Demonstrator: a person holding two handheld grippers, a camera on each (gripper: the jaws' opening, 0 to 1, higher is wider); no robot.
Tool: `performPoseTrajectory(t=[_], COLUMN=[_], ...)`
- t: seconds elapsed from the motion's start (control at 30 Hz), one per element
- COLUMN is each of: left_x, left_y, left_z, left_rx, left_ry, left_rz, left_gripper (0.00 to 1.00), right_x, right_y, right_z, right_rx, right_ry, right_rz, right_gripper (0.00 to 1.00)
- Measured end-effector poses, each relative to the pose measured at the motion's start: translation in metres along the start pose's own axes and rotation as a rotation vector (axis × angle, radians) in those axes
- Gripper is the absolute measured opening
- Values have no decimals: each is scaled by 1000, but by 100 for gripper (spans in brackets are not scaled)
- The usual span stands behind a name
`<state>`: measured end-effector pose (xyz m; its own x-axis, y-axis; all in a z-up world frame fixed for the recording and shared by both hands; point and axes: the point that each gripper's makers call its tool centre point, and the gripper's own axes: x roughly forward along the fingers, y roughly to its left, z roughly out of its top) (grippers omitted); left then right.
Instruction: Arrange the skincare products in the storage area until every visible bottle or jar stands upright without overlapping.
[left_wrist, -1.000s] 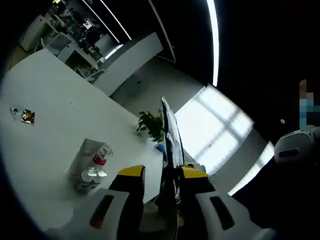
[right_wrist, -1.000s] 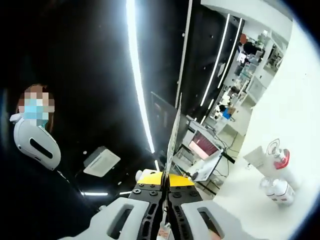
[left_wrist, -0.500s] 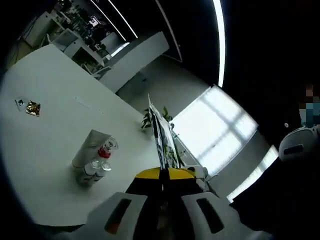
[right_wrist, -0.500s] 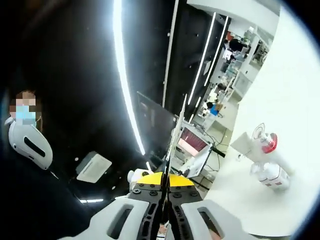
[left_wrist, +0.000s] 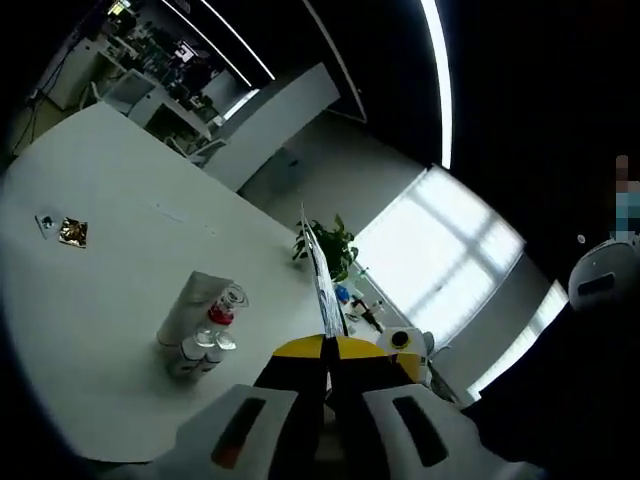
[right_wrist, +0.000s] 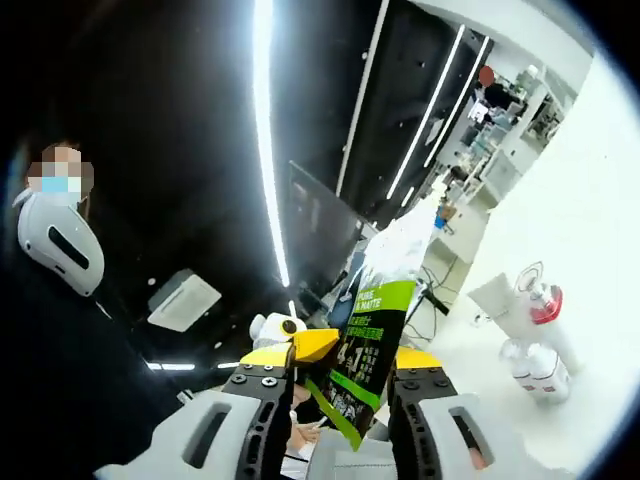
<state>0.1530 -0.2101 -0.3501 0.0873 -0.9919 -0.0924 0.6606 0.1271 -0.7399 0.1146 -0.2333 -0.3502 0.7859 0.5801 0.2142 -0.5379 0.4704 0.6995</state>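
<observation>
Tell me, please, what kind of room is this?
Probably an open office or lab: a large white table, long ceiling light strips, cluttered workstations in the background, and a potted plant near a bright window.

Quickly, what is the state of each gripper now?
Left gripper: shut on the green sachet.
Right gripper: open, the green sachet between its jaws.

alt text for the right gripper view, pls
The right tongs stand open around a flat green, white and black printed sachet, held up in the air. Beyond, to the right, a cluster of small white skincare bottles and a red-capped bottle sits on a white table.
</observation>
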Motion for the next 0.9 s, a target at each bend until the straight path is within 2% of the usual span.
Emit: performPoseTrajectory(t=[0.13, 0.2, 0.3, 0.57, 0.77, 0.9], left_x=[-3, -4, -6, -13, -19, -27], left_y=[5, 10, 17, 33, 42, 57], left_z=[1, -1, -3, -6, -2, 1], left_rx=[-30, -30, -31, -53, -56, -48], left_ry=[-14, -3, 3, 8, -2, 0], left_rz=[6, 23, 39, 81, 102, 141], left_gripper=[0, 0, 0, 0, 0, 0], right_x=[2, 1, -2, -11, -18, -25], right_y=[-4, -6, -14, -28, -37, -49], right_z=[-9, -12, -17, -19, -21, -22], right_rx=[-40, -62, -82, -103, -139, -191], right_ry=[40, 56, 83, 98, 121, 140], right_rz=[-25, -33, -57, -112, -153, -207], right_gripper=[65, 70, 74, 80, 84, 97])
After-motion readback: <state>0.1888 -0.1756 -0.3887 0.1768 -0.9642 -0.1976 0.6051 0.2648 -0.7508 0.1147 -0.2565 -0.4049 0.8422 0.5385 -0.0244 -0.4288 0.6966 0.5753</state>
